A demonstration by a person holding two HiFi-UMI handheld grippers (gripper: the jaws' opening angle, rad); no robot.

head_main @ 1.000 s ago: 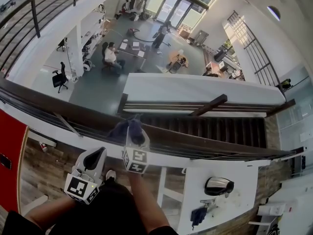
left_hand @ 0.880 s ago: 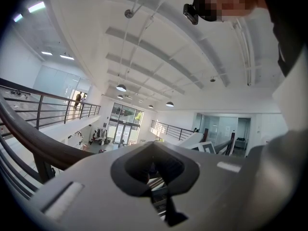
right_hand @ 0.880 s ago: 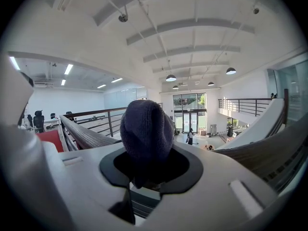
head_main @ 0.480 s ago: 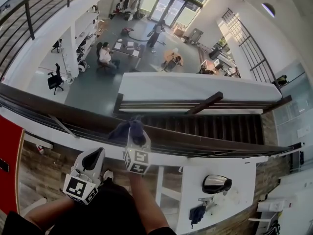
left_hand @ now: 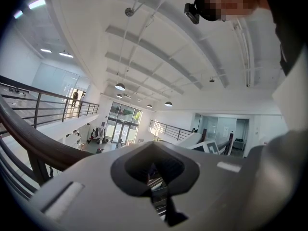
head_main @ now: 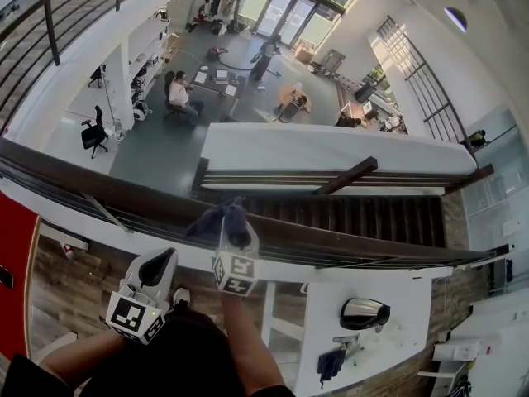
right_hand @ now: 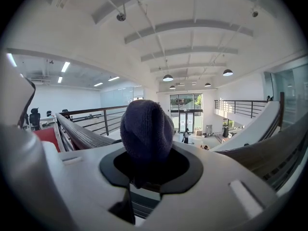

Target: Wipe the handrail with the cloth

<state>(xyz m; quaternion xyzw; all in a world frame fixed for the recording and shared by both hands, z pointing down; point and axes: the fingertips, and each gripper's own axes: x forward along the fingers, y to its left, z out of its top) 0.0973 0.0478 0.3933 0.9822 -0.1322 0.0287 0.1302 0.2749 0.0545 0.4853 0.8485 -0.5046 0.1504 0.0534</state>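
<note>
A dark brown handrail (head_main: pixel 99 190) runs from the left edge down to the right. On its top lies a dark blue-purple cloth (head_main: pixel 221 219), and my right gripper (head_main: pixel 232 240) is shut on it from the near side. In the right gripper view the cloth (right_hand: pixel 147 129) bulges up out of the right gripper (right_hand: pixel 149 172), with the handrail (right_hand: pixel 79 131) stretching away to the left. My left gripper (head_main: pixel 159 268) hangs below and left of the rail, touching nothing. In the left gripper view the left gripper (left_hand: pixel 156 172) is shut and empty, with the handrail (left_hand: pixel 29 141) at the left.
Beyond the rail is a deep drop to a lower floor with desks, chairs and people (head_main: pixel 175 94). A stairway (head_main: pixel 355 213) descends on the far side. On my side stand a white counter (head_main: pixel 388 362) with a metal object (head_main: pixel 364 313) and a red panel (head_main: pixel 12 246).
The right gripper and the cloth have edged slightly to the right along the handrail. The left gripper has barely moved.
</note>
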